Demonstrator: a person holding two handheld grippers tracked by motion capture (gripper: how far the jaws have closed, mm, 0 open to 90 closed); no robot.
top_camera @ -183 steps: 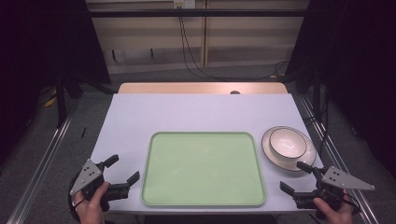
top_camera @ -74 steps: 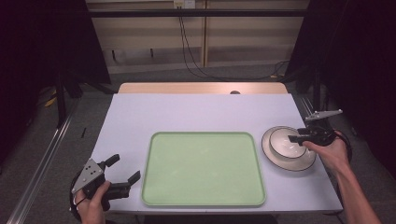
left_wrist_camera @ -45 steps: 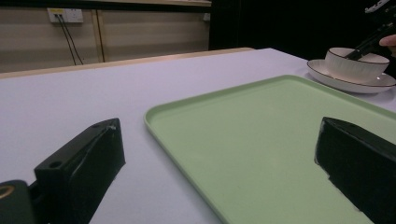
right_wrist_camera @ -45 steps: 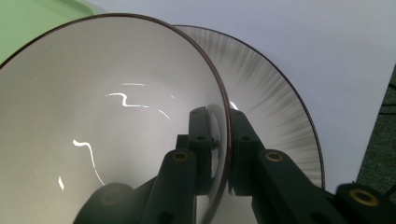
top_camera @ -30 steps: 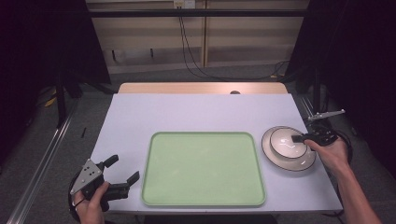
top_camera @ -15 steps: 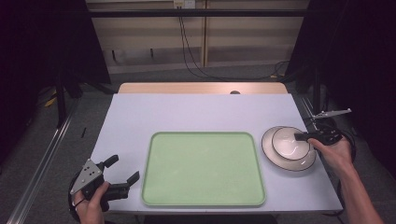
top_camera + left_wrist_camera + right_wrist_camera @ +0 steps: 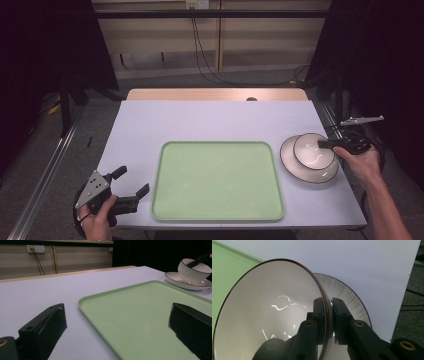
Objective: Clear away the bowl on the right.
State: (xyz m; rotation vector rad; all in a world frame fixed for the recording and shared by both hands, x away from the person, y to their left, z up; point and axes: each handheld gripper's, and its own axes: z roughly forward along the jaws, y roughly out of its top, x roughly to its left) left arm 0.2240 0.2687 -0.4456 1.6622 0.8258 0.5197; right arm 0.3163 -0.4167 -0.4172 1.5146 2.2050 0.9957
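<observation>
Right tongs [image 7: 329,315] clenched on the rim of the white glazed ceramic bowl with a dark edge [image 7: 314,151], one jaw inside, one outside the wall. The bowl is at about 3 o'clock on the pale lilac table [image 7: 210,120], tipped and partly lifted over the white ribbed ceramic saucer-plate with a dark rim [image 7: 295,167], with the pale green rectangular plastic tray [image 7: 217,182] just beside it to the left. In the left gripper view the bowl looks just clear of the plate or barely touching it; cannot tell which.

Left tongs [image 7: 134,183] released, jaws wide apart, nothing between them, parked at about 8 o'clock off the tray's near left corner.

Likely step: carry the bowl over to the tray.

Risks:
- Thin rim pinch on smooth glaze, so the bowl could swing or slip out when moved sideways.
- Bowl already tilted; its weight hangs to one side of the grip, so it may rotate further in the jaws.
- Low lift could let the bowl foot clip the plate edge and drag or rattle the plate toward the table's right edge, which is near.
- A fast set-down on the tray could chip the ceramic.
</observation>
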